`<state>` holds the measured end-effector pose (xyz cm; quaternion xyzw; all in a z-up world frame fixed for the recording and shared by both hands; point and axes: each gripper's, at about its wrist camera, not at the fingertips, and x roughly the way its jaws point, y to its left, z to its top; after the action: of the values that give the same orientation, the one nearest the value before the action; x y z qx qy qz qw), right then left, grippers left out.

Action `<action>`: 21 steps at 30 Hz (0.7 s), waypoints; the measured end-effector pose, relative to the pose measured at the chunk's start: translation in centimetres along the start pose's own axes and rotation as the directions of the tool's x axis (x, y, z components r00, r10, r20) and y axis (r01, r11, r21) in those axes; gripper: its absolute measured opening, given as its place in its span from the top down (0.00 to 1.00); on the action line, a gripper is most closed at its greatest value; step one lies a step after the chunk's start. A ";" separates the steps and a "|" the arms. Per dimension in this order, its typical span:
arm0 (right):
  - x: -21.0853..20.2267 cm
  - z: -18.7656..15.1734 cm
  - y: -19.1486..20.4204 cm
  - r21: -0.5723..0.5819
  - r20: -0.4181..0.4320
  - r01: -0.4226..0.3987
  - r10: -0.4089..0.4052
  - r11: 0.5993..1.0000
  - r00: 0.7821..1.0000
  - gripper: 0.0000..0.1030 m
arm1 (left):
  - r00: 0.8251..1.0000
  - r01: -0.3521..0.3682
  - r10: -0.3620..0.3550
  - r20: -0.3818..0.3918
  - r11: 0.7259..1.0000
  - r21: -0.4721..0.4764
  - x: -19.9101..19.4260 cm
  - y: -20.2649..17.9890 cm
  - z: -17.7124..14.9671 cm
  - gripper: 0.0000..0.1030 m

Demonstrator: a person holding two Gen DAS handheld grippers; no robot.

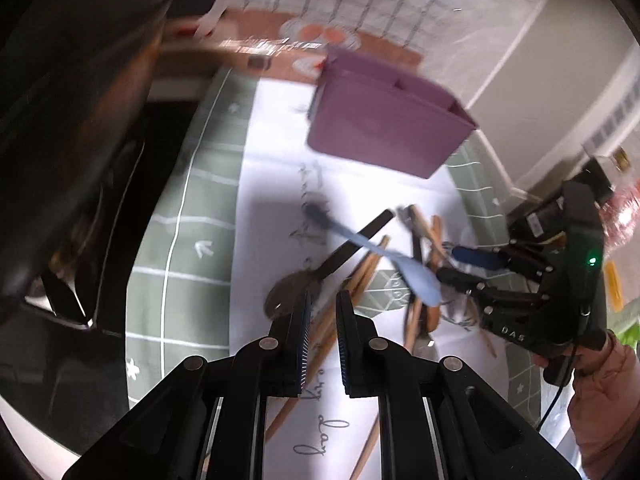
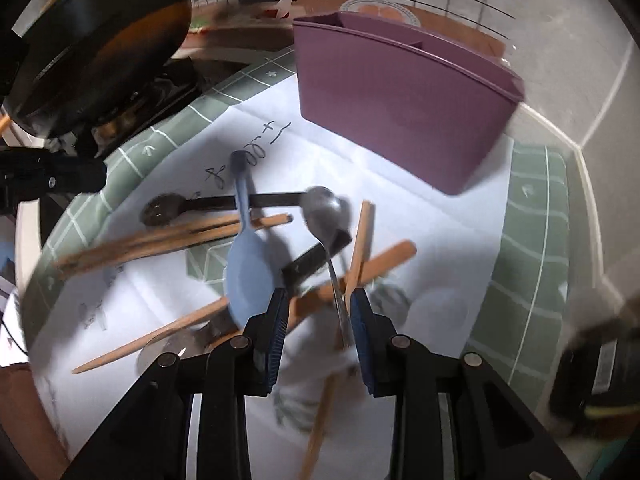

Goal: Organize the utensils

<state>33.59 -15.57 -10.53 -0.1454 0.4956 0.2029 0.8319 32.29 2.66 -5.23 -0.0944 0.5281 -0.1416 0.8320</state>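
A purple divided holder (image 1: pixel 384 128) (image 2: pixel 400 100) stands at the back of a white sheet. In front of it lies a heap of utensils: a blue spoon (image 1: pixel 416 276) (image 2: pixel 248 272), a black-handled spoon (image 1: pixel 292 292) (image 2: pixel 164 208), wooden chopsticks (image 1: pixel 360 276) (image 2: pixel 160 240) and a metal spoon (image 2: pixel 324 208). My left gripper (image 1: pixel 326 300) hovers just over the chopsticks with a narrow gap between its pads and nothing pressed. My right gripper (image 2: pixel 320 300) (image 1: pixel 446 266) is open low over the heap. The metal spoon's handle runs between its fingers, close to the right pad.
A dark pan (image 2: pixel 100 40) sits at the back left beside the green checked mat (image 2: pixel 532 240). The white sheet (image 2: pixel 440 240) with handwriting covers the mat's middle. A wooden spatula (image 2: pixel 388 258) crosses the heap. A hand in a pink sleeve (image 1: pixel 600 384) holds the right gripper.
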 end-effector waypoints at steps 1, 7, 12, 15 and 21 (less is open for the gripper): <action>0.3 0.3 0.0 -0.008 0.000 -0.001 0.001 1.000 1.000 0.71 | 1.000 -0.001 0.000 -0.006 1.000 -0.008 0.3 0.2 -0.1 0.86; 2.3 2.6 -0.9 0.000 -0.001 0.005 -0.005 1.000 1.000 0.71 | 0.998 0.003 -0.006 -0.059 0.999 -0.051 2.0 0.2 0.1 0.79; 3.9 3.2 -2.3 0.058 -0.012 0.015 -0.014 0.998 1.000 0.70 | 0.997 0.001 -0.006 -0.075 0.997 -0.072 3.2 -0.7 1.2 0.61; 3.8 3.0 -2.5 0.070 0.004 0.008 -0.009 0.998 1.000 0.73 | 0.997 -0.003 -0.005 -0.081 0.995 -0.102 4.0 -1.1 1.9 0.58; 2.2 2.0 -3.8 0.121 0.036 0.000 -0.005 0.993 0.999 0.81 | 0.988 -0.016 -0.018 -0.156 0.976 -0.215 6.9 -1.2 4.7 0.55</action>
<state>37.84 -17.56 -11.36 -0.0918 0.4918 0.1741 0.8482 39.16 -0.75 -8.71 -0.1729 0.6040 -0.0910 0.7727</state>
